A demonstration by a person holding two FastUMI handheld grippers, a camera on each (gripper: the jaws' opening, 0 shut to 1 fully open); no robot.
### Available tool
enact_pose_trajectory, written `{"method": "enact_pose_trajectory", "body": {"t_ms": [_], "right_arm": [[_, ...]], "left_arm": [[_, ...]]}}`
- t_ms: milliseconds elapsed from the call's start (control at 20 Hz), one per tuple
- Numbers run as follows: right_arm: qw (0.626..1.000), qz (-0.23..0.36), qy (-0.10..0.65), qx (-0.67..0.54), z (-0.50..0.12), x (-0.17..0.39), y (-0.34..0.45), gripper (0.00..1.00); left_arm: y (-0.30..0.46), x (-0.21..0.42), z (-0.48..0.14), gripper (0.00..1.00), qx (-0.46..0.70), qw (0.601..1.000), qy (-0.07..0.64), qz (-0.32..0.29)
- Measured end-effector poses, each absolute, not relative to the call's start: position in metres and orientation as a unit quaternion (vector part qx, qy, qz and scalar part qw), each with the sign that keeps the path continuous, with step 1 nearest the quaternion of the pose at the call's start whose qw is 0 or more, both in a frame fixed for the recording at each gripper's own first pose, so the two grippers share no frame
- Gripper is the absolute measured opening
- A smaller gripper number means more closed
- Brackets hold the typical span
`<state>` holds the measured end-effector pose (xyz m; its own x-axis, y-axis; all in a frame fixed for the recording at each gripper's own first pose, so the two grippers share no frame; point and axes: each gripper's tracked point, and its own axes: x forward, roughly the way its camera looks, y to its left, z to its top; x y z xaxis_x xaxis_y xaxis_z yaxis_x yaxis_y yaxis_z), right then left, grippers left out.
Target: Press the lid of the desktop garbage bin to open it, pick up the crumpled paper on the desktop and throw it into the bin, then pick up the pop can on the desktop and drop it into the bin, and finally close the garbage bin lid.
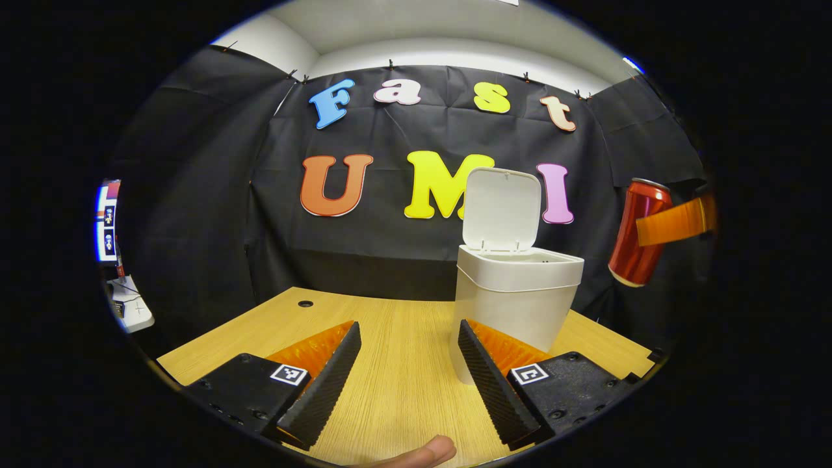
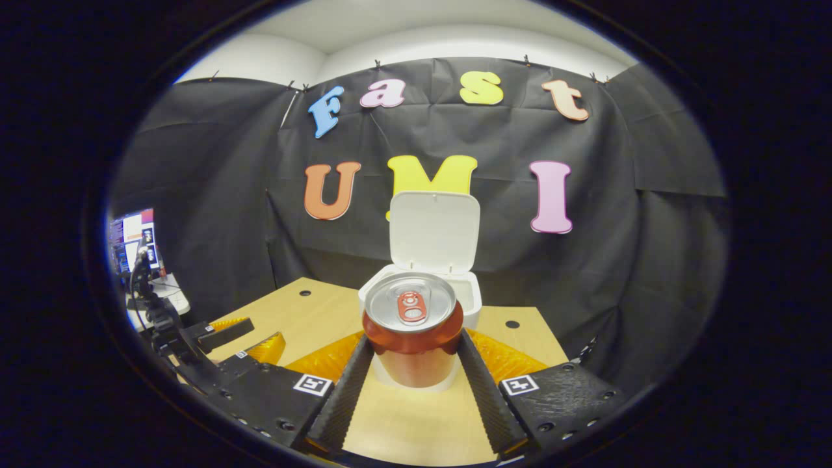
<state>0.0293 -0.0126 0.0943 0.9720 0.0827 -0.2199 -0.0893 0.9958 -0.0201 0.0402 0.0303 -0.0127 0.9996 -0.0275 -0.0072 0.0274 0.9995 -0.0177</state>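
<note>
Light wood-grain tabletop (image 1: 396,364) with round cable holes near its far edge; the white garbage bin (image 1: 513,305), lid raised, stands directly on it.

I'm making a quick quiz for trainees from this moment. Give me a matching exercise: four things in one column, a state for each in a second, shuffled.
Things:
1. bin lid
2. pop can
3. left tool
4. wooden desktop

States:
A. open, holding nothing
B. gripped between two fingers, off the desk
C. standing up, open
D. carrying the white bin

Pairs: 1-C, 2-B, 3-A, 4-D
</note>
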Motion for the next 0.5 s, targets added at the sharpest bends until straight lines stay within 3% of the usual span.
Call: {"method": "enact_pose_trajectory", "body": {"t_ms": [500], "right_arm": [[0.995,0.050,0.087,-0.025,0.158,0.076,0.002,0.78]], "left_arm": [[0.029,0.042,-0.018,0.98,-0.008,1.000,0.010,-0.021]]}}
